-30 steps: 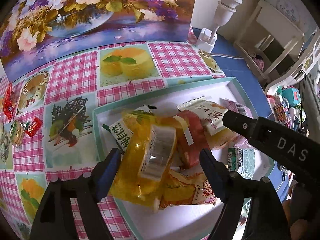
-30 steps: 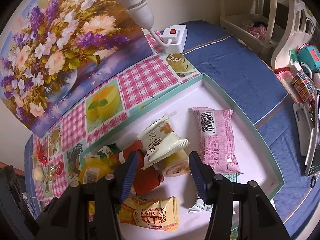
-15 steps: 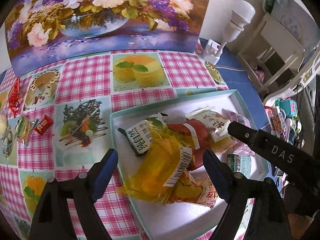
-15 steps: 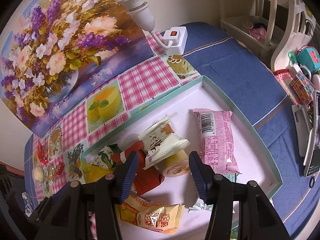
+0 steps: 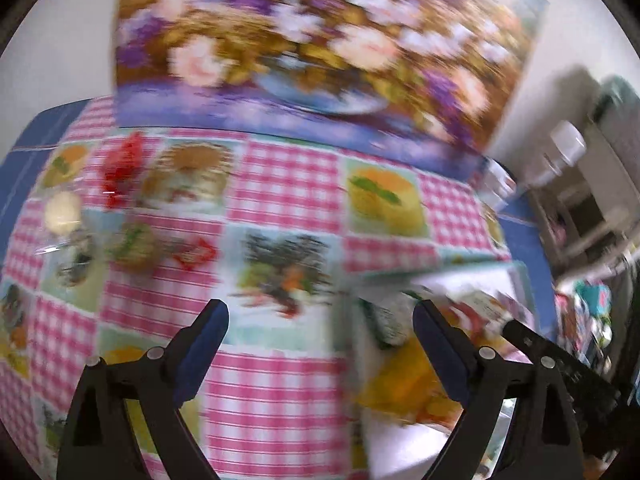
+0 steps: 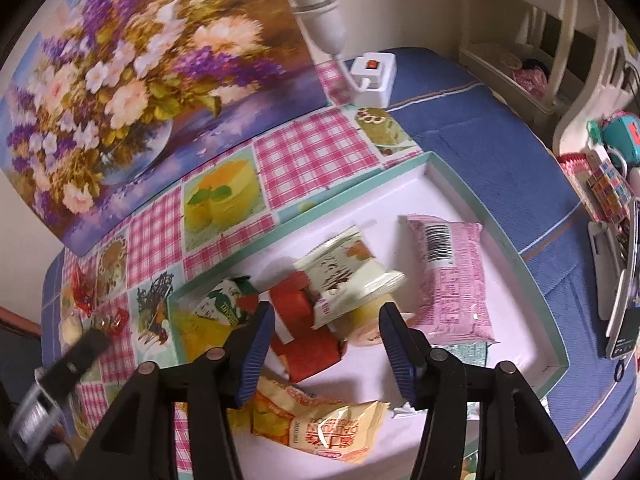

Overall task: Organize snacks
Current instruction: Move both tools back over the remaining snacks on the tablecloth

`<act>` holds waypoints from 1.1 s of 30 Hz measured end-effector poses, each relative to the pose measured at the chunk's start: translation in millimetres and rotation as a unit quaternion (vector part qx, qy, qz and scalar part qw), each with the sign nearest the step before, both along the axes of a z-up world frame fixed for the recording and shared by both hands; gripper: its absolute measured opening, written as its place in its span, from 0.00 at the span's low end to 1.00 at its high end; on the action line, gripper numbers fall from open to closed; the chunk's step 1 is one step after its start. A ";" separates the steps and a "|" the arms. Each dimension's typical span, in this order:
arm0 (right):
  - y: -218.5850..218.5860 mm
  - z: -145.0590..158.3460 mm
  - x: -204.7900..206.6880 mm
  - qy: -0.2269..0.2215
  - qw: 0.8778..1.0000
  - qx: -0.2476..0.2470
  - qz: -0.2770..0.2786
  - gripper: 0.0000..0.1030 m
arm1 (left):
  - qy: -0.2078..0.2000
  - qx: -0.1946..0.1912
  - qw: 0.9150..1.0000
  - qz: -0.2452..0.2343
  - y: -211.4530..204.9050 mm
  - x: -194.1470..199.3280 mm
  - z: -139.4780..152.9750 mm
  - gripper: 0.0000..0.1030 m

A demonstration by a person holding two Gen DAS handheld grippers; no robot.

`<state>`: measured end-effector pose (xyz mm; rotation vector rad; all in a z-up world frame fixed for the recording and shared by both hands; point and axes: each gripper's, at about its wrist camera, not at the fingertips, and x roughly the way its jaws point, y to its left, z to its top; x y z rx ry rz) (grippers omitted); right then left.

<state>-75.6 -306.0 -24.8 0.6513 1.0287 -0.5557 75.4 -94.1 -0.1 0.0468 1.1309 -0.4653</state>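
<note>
A teal-rimmed white tray (image 6: 404,188) holds several snack packets: pink (image 6: 448,276), cream (image 6: 348,268), red (image 6: 304,332), green-and-white (image 6: 224,304), clear yellow (image 6: 200,332) and orange (image 6: 324,424). My right gripper (image 6: 326,312) hovers over the red and cream packets with its jaws opening, and the pads touch neither. My left gripper (image 5: 320,312) is over the checked tablecloth left of the tray (image 5: 400,452). Its jaws are opening wide with nothing between them. That view is blurred. The yellow packet (image 5: 400,380) lies in the tray by its right finger. Loose candies (image 5: 120,172) lie far left.
A floral painting (image 6: 140,72) leans against the wall behind the table. A white lamp with a switch base (image 6: 372,72) stands behind the tray. Blue cloth (image 6: 500,152) covers the right side. A white shelf (image 6: 560,40) and small gadgets (image 6: 616,208) crowd the right edge.
The left gripper has let the yellow packet drop into the tray, opened wider and swung left over the tablecloth. The right gripper stays in place, its jaws slightly wider.
</note>
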 end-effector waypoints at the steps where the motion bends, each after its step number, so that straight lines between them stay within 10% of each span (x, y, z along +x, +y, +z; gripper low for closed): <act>1: 4.3 1.5 2.9 0.000 1.000 -0.004 0.007 0.61 | -0.005 0.005 1.000 0.012 8.2 3.3 0.1 0.91; 11: 47.4 22.6 27.4 -0.018 0.997 -0.038 0.065 0.81 | -0.043 0.059 0.992 0.102 81.9 24.8 7.6 0.91; 33: 131.4 16.3 69.1 -0.004 0.982 -0.077 0.171 1.00 | -0.051 0.085 0.985 0.141 153.8 34.8 14.5 0.92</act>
